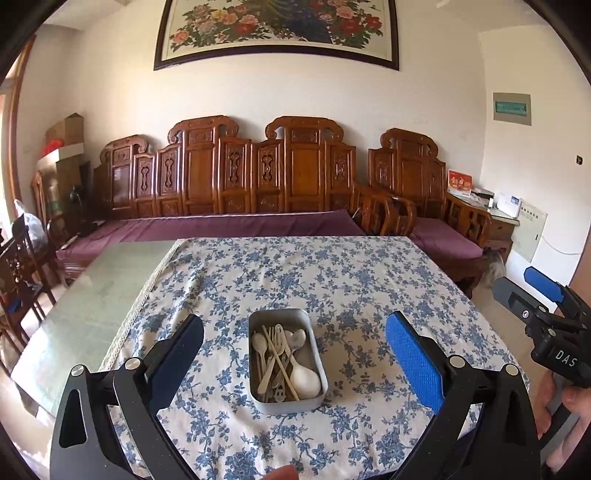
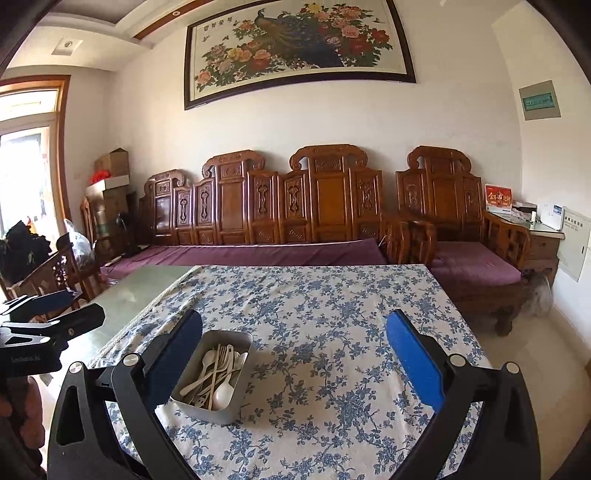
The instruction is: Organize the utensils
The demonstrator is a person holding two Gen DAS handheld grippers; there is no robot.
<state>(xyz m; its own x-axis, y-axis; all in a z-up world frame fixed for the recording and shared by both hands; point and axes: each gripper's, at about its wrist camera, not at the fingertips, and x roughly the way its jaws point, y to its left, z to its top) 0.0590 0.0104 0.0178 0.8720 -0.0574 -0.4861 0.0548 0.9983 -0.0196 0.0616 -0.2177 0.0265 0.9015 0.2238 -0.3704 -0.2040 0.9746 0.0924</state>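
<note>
One metal tin [image 1: 287, 360] sits just below the middle of the left wrist view and in the lower left of the right wrist view, resting on the flowered cloth [image 1: 332, 280]. The utensils [image 1: 282, 356] all lie inside it in a loose heap: three pale spoons can be counted for sure, the largest white one [image 1: 306, 380] at the tin's near right corner, plus one pale fork, two thin chopsticks crossing the pile, and at least one metal piece at the near end. The overlap hides any exact total.

Two tools show. The left tool [image 1: 294, 349] hangs above the cloth with its two fingers spread wide, one on either side of the tin in the picture and touching nothing. The right tool [image 2: 294, 350] is likewise spread wide with nothing between its pads; in its own view the tin lies just beside its left finger [image 2: 181, 345]. Each tool also appears at the edge of the other's view, the right one at the right edge of the left wrist view with a hand [image 1: 569, 413] on its grip.

The single worktop [image 1: 92, 306] is half bare greenish surface on the left, half cloth. Behind it stand one long carved wooden bench [image 1: 221, 184] and one matching armchair [image 1: 424, 184], both with purple cushions, and one framed peony painting [image 1: 277, 29] at the top.
</note>
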